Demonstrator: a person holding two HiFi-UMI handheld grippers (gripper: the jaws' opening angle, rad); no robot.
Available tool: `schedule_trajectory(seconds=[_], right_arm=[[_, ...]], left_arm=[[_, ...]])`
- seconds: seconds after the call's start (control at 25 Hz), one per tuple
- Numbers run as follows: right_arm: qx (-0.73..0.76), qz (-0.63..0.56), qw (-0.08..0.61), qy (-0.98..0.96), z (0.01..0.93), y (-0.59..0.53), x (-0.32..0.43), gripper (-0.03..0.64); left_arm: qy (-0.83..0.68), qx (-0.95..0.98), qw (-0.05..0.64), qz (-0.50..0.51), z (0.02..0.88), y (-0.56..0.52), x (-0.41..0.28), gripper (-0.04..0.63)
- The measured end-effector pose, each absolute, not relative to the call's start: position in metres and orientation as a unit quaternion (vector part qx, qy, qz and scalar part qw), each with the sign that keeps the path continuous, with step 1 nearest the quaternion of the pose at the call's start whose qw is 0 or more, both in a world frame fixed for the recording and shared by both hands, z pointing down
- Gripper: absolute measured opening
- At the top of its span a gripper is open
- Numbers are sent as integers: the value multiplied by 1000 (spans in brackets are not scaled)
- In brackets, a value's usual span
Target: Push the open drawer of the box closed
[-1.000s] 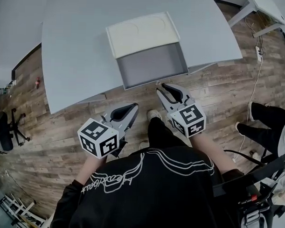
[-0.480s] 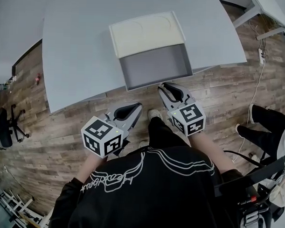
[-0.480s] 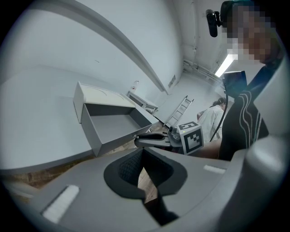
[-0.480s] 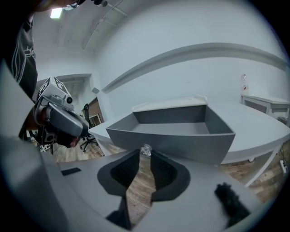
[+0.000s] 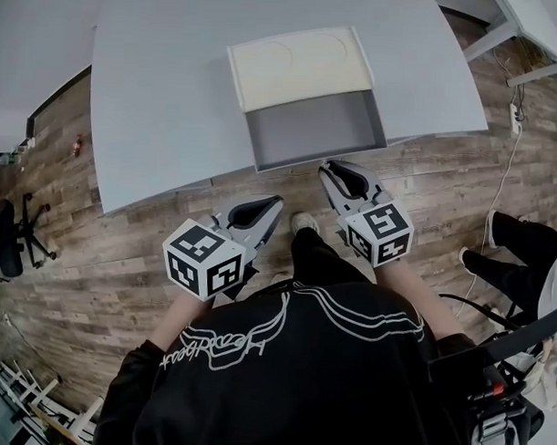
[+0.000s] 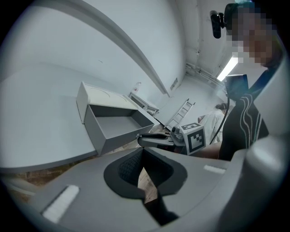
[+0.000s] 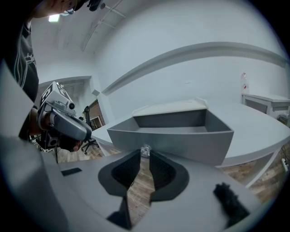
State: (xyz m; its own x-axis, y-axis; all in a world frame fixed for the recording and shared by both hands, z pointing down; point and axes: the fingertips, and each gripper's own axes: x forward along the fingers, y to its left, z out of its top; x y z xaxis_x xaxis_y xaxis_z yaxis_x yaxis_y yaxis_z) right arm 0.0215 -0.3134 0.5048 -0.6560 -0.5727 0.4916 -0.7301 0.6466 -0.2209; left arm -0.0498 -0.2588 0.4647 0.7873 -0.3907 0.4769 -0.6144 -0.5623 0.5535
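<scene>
A box with a cream top stands on the grey table, and its grey drawer is pulled out toward me past the table edge. My right gripper is shut, its tips right at the drawer's front panel; touching or not, I cannot tell. In the right gripper view the tips point at the middle of that panel. My left gripper is shut and hangs lower left of the drawer, over the floor, holding nothing. From the left gripper view the drawer is seen from its side.
Wooden floor lies below the table edge. A person's legs are at the right, with a cable near them. An office chair stands at the far left, and another table's legs at the top right.
The view has shifted a little. Both grippers have crept slightly toward the table, and the right one stays at the drawer front. The drawer looks as far open as before.
</scene>
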Motion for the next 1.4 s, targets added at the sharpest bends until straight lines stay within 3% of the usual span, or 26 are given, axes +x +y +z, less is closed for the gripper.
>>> schedule_trajectory(seconds=[1.4], right_arm=[[364,237,248,-866,511,-419,11,71]], left_arm=[[-376,834,384,128,469,-290,-93,8]])
